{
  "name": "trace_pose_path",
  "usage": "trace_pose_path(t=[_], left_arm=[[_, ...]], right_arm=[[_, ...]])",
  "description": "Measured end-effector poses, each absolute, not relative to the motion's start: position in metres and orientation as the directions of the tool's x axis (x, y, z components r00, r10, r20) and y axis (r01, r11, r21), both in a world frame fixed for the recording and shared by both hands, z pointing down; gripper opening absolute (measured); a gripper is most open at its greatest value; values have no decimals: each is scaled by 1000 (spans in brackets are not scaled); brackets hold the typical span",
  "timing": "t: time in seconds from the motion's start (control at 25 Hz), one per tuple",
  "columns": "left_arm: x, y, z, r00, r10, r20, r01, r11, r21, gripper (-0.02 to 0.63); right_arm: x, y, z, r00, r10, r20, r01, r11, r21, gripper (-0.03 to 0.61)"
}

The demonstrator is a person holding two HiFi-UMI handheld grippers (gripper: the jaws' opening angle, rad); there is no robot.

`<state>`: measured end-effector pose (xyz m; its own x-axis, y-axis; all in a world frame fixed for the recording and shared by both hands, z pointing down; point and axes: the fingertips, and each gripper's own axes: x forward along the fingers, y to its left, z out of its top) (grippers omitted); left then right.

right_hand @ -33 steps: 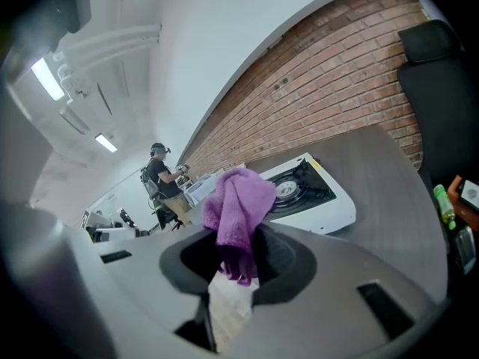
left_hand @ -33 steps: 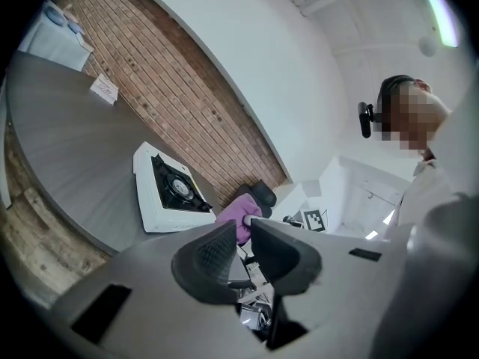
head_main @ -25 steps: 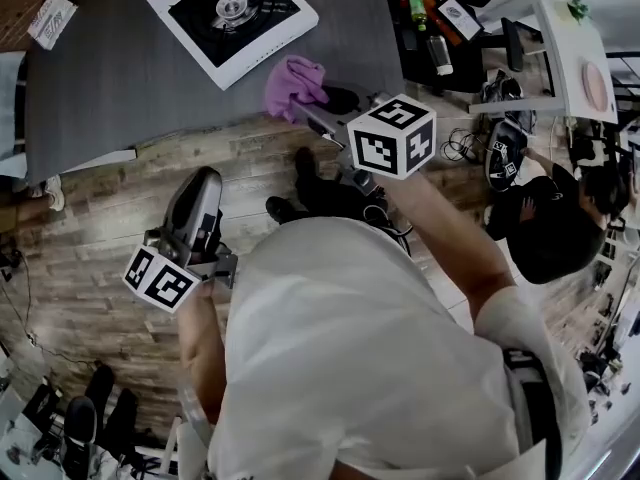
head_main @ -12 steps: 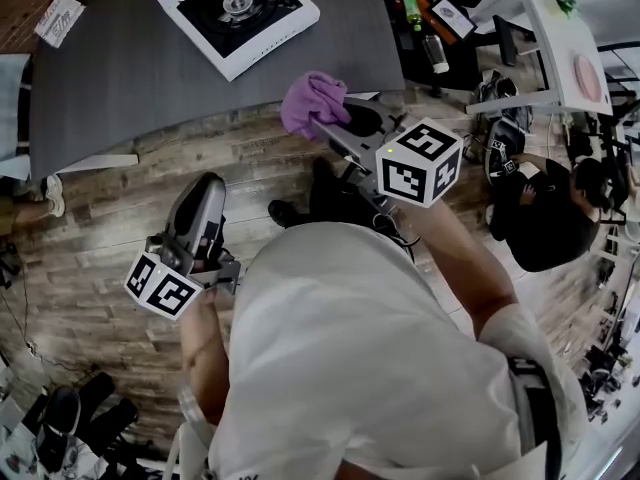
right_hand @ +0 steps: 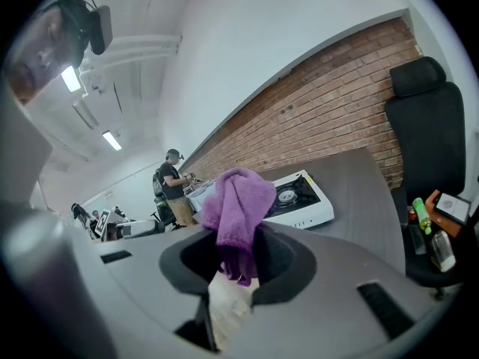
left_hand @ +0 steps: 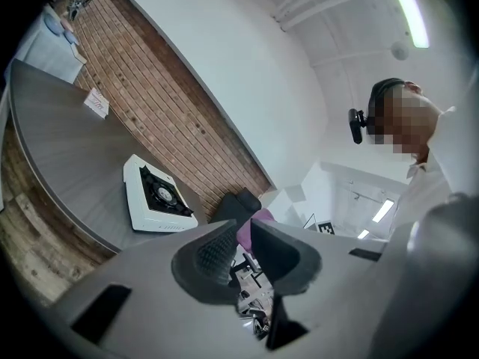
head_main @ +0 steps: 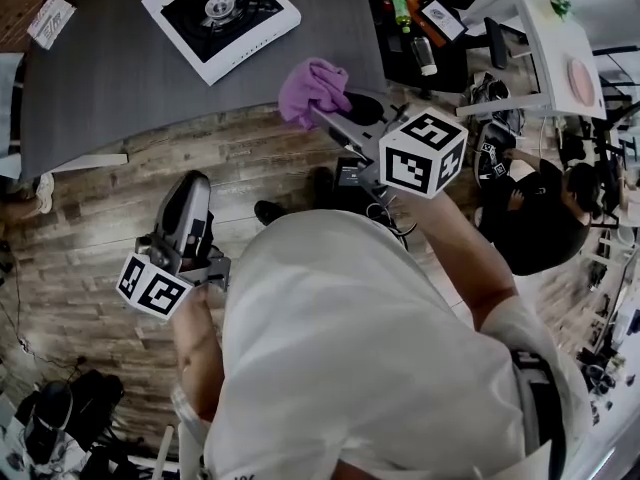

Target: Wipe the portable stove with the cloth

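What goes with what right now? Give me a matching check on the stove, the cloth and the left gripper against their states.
Things:
1. portable stove
2. cloth
3. left gripper

States:
A. jaws apart, nothing between them
B. sitting on the grey table, with neither gripper on it
C. purple, pinched in the right gripper

Pairs: 1-B, 2-C, 3-A

Beyond the fingers (right_hand: 288, 268) of the right gripper (right_hand: 238, 254), a grey table (right_hand: 359, 185) runs to a brick wall (right_hand: 329, 103). Right of them stands a black office chair (right_hand: 423, 126), a green bottle (right_hand: 422, 215) at its seat. To their left a person (right_hand: 176, 189) stands.
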<state>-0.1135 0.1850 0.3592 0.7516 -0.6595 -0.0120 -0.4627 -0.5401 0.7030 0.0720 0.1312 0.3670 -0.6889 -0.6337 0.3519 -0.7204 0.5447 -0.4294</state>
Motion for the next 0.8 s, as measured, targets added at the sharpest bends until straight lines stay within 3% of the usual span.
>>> trace_pose_path(t=[0.8], left_arm=[[-38,177,347,763,-646,8,-471,-547,692,65]], right_arm=[[120,124,373,-731,-584,352,-679,571,-462,103]])
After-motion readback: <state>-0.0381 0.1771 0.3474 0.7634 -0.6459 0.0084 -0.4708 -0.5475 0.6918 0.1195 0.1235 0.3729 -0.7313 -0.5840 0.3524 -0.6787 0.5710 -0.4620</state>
